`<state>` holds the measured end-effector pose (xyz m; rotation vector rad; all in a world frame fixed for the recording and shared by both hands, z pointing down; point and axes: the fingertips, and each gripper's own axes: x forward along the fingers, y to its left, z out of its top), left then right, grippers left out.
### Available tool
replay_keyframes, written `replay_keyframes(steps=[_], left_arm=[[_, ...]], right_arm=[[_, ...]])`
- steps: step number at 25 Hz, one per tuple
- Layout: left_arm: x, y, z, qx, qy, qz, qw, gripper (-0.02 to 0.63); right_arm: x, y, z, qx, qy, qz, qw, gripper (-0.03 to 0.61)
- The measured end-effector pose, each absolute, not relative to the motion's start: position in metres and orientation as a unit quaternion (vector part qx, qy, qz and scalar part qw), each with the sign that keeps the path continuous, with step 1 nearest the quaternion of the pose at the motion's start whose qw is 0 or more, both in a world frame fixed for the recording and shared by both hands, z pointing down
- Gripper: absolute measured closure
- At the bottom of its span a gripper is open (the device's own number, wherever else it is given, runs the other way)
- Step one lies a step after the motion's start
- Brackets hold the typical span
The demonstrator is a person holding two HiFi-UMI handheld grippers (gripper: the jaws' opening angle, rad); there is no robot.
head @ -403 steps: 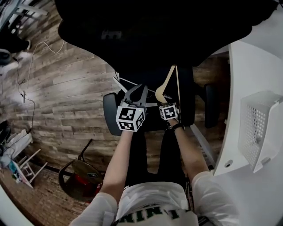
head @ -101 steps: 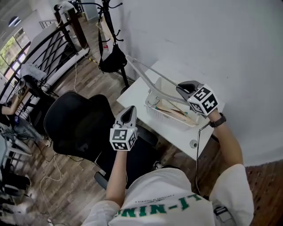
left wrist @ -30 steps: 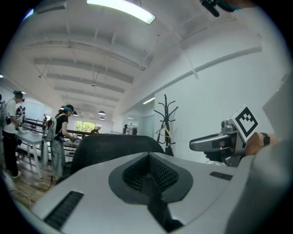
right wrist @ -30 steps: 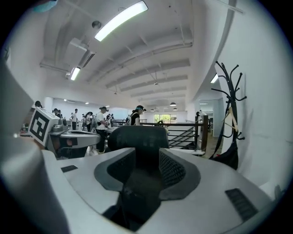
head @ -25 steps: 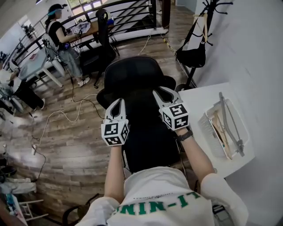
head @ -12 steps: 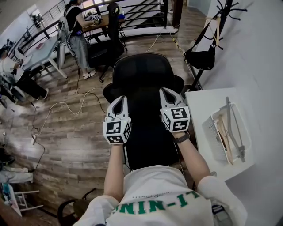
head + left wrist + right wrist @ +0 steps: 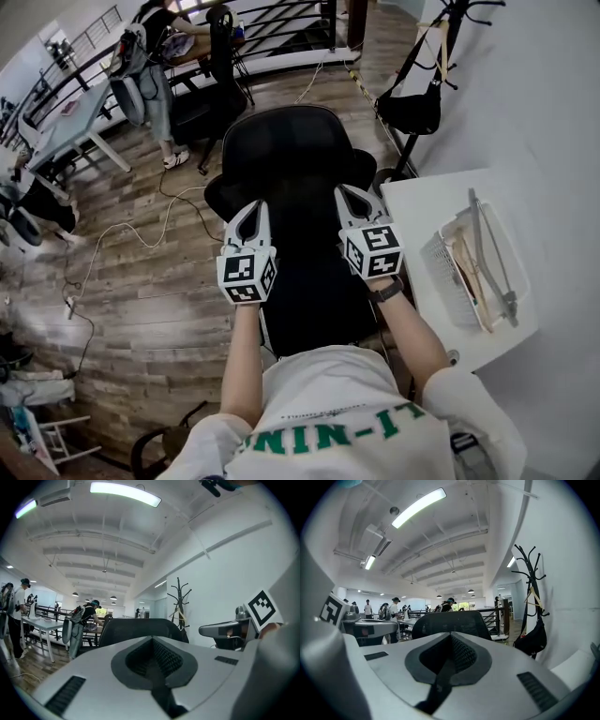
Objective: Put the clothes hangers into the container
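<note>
A white mesh basket (image 7: 433, 260) stands on the white table (image 7: 412, 211) at the right. In it lie a grey hanger (image 7: 488, 251) and a wooden hanger (image 7: 466, 269). My left gripper (image 7: 255, 207) and right gripper (image 7: 347, 193) hover side by side over the black office chair (image 7: 291, 155), left of the table and apart from the basket. Both are shut with nothing between the jaws. The left gripper view shows my left gripper (image 7: 152, 641) closed and pointing at the chair back. In the right gripper view, my right gripper (image 7: 451, 638) is also closed.
A coat rack with a black bag (image 7: 412, 105) stands against the white wall beyond the table. Cables (image 7: 141, 234) trail over the wooden floor at the left. People stand at desks (image 7: 141, 80) in the far left corner, by a black railing.
Four seconds ago my right gripper held the grey hanger at the basket; now the hanger lies in the basket and both grippers hang over the chair. Over the last second they barely moved.
</note>
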<state>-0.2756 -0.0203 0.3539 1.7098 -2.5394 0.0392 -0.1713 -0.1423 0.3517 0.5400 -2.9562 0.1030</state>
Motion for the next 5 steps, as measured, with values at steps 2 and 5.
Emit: replay_keyframes(steps=[2,5], left_arm=[[-0.2722,-0.0231,0.3561,0.561,-0.827,0.012,0.042,0.601],[-0.2672,-0.0272,0.3575,0.564,-0.825,0.012,0.042,0.601]], right_arm=[[-0.1678,-0.1436,0.3526,0.180,-0.981,0.035,0.069,0.563],[-0.1639,-0.1456,0.3530,0.180,-0.981,0.035,0.070,0.563]])
